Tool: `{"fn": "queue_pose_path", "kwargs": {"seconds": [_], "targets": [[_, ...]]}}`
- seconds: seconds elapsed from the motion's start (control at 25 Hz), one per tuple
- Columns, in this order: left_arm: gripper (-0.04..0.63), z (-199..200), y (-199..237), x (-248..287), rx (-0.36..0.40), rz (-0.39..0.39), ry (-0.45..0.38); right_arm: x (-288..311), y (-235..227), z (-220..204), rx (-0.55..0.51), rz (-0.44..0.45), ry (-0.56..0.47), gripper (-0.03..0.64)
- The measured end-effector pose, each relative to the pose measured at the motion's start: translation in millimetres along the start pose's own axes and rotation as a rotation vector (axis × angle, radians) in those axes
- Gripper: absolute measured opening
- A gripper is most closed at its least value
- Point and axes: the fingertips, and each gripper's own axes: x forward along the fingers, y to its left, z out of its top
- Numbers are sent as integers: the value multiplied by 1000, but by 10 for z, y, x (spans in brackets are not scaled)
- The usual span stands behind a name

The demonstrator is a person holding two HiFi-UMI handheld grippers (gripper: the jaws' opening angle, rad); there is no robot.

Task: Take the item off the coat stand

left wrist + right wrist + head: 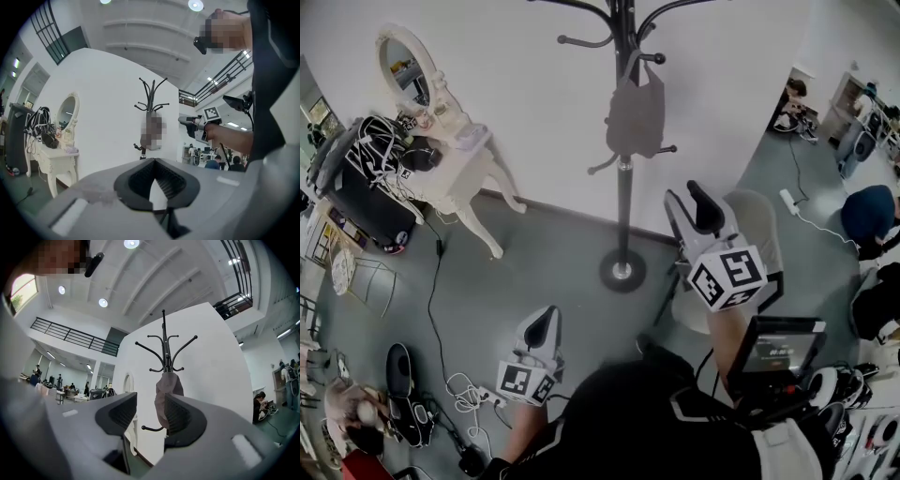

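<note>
While bag (635, 117) hangs on coat stand (624, 220), right hand-held gripper (687, 198) gapes.

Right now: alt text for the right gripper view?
The right gripper holds its dark ribbed jaws apart with nothing gripped, framing a grey-brown fabric bag that hangs from a black metal coat stand. The bag is beyond the jaws, untouched. A white wall panel stands behind it.

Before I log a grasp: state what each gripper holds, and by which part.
Nothing held. Right gripper open, left gripper shut, empty; the bag hangs on the coat stand.
</note>
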Motion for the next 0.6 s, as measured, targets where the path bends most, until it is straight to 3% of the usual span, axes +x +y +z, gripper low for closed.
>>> {"fn": "queue_pose_path", "kwargs": {"seconds": [0.12,0.6], "targets": [[15,27,18,50,-5,25,0,172,-98,13,0,9,3,246],[15,22,48,222,-6,119,9,739,-420,-114,21,38,20,279]]}}
